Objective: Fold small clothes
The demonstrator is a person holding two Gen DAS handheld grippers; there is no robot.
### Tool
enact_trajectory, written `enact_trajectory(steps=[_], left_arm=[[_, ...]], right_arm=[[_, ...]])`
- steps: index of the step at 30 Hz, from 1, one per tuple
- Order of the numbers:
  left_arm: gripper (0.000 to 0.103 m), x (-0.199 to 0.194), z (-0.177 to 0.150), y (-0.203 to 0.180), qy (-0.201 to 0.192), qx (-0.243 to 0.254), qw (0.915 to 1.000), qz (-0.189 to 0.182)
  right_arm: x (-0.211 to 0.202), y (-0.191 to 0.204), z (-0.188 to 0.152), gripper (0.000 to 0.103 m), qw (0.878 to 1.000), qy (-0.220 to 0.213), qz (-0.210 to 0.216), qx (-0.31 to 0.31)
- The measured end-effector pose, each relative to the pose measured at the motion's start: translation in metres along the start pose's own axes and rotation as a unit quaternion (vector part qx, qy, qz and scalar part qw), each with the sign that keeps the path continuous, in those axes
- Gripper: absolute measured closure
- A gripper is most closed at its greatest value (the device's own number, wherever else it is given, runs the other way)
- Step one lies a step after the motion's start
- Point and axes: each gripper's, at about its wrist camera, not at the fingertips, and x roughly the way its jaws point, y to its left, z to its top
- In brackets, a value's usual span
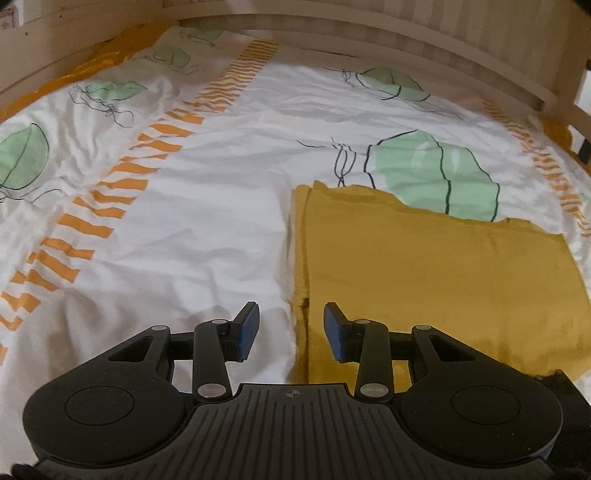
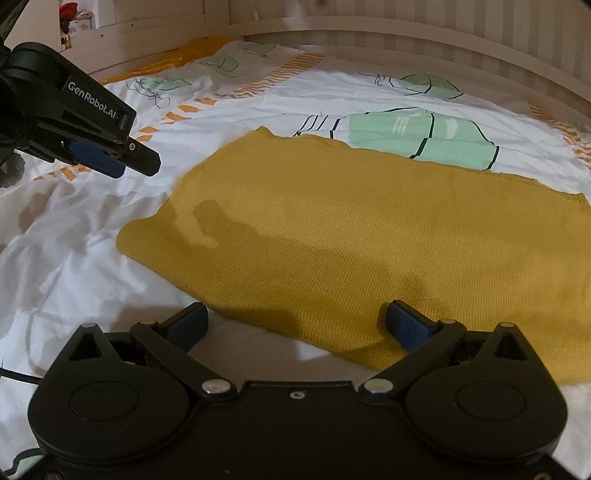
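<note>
A folded mustard-yellow knit garment lies flat on the bed, its left fold line running toward me in the left wrist view. My left gripper hovers over the garment's near left edge, jaws partly apart with nothing between the blue pads. In the right wrist view the left gripper hangs above the sheet, left of the garment. My right gripper stands wide open over the garment's near edge, one finger above the fabric and the other over the sheet. Neither grips the cloth.
The bedsheet is white with green shapes and orange stripes, and wrinkled at the left. A wooden bed frame curves round the far side. An orange cloth is tucked along the far left edge. A black cable trails at lower left.
</note>
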Motion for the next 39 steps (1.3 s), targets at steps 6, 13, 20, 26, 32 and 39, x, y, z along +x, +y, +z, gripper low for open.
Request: enact_trajectory(steps=[6,13,20,26,32,39], left_arm=[[0.066,-0.014,-0.002,-0.001,-0.032,-0.021,0.9984,0.041],[0.066,-0.009,0.001,-0.001,-0.013,-0.011,0.9997,0.018],[0.066,-0.003,-0.005,-0.005,0.008,-0.003,1.0,0.002],[0.066,0.0,-0.01,-0.011,0.017,0.008,0.9998,-0.008],[0.066,0.004,-0.012,-0.012,0.029,0.008,0.9994,-0.015],[0.066,0.009,-0.014,-0.011,0.038,0.005,0.999,-0.021]], right_arm=[[-0.002,-0.006,0.004,0.0,1.0,0.012,0.02,0.003],[-0.034,-0.05,0.015,0.001,0.992,0.001,0.091,0.086],[-0.082,-0.133,0.022,0.001,0.98,-0.043,0.056,0.186],[-0.087,-0.211,0.015,0.001,0.961,-0.043,0.002,0.273],[-0.072,-0.262,0.001,0.001,0.943,-0.021,-0.004,0.331],[-0.049,-0.293,-0.018,0.0,0.928,-0.018,0.078,0.364]])
